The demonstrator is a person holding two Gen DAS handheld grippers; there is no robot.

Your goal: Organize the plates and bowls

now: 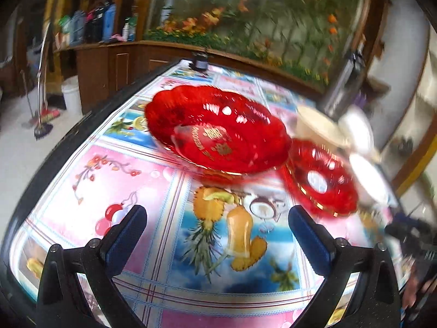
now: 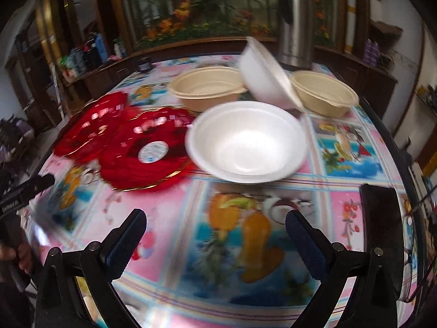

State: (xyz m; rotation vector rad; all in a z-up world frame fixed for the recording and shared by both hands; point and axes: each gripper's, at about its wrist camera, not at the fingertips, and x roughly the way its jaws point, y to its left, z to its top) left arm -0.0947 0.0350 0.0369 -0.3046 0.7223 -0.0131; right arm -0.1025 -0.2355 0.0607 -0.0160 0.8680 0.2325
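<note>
Both hand-held grippers, left (image 1: pixel 217 217) and right (image 2: pixel 215 221), spread empty over bare table (image 2: pixel 341 207); red plates (image 2: pixel 153 153) just beside white bowl (image 2: pixel 245 142).

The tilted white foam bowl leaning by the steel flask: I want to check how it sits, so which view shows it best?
The right wrist view: the tilted white foam bowl stands on edge between two beige bowls, before the steel flask. The left wrist view shows only blurred white shapes at its right edge.
</note>
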